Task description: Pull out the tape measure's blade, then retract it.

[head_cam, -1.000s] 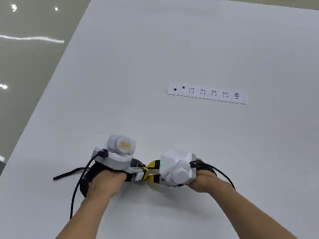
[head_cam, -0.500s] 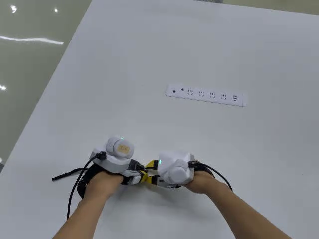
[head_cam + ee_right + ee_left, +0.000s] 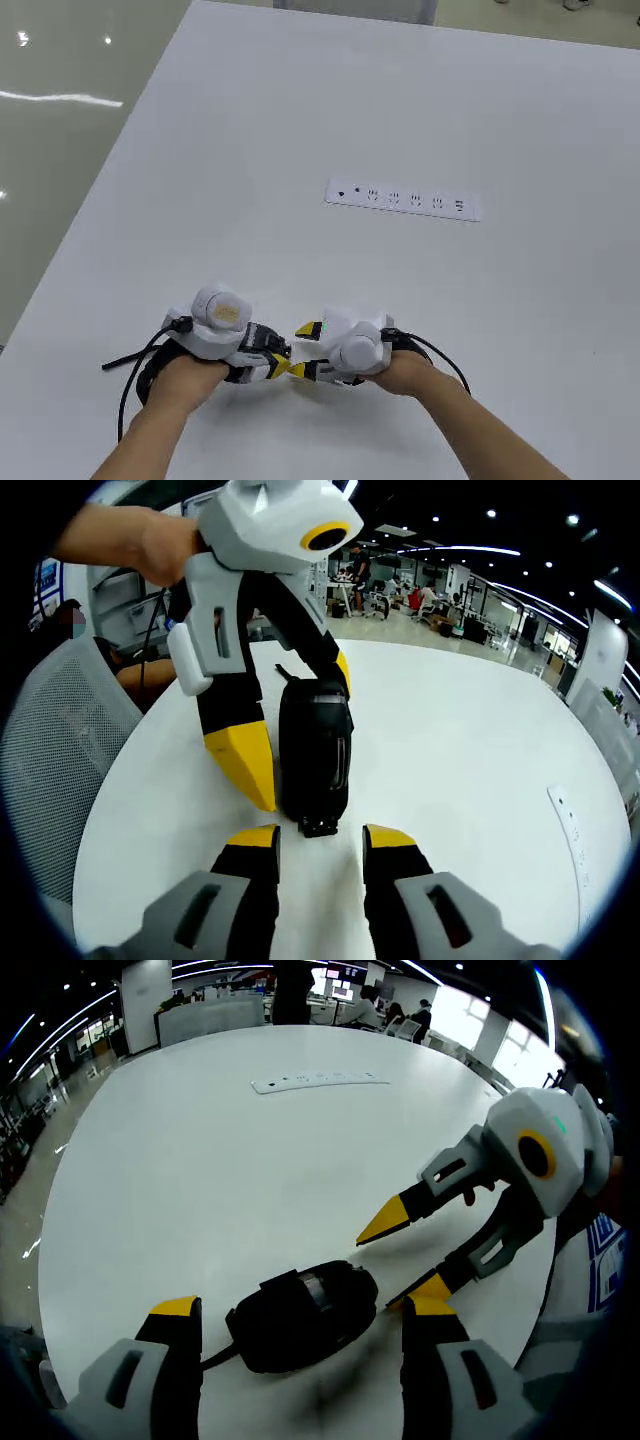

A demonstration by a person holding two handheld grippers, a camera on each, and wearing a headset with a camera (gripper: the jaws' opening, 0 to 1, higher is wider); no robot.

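A: Where is the tape measure [image 3: 300, 1315]?

B: On the white table [image 3: 300, 140], near its front edge. It has a black case, and in the left gripper view it sits low in the middle, toward 6 o'clock.

A: Has the left gripper [image 3: 302, 1308] got hold of it?

B: Not that I can see. Its yellow-tipped jaws stand wide apart, one on each side of the case. A sliver of table shows between each tip and the case.

A: And the right gripper [image 3: 322, 837]?

B: Its jaws are parted too, though less widely. In its own view the end hook [image 3: 318, 827] at the mouth of the case lies right between the two tips. Whether either tip touches it I cannot tell. The case runs from there toward 12 o'clock, and the left gripper comes down from 11 o'clock, straddling it.

A: How do they meet in the left gripper view?

B: The right gripper enters from 3 o'clock, with its lower tip just beside the case.

A: Anything else on the table?

B: A white power strip [image 3: 402, 199], well apart, at about 1 o'clock from the grippers in the head view.
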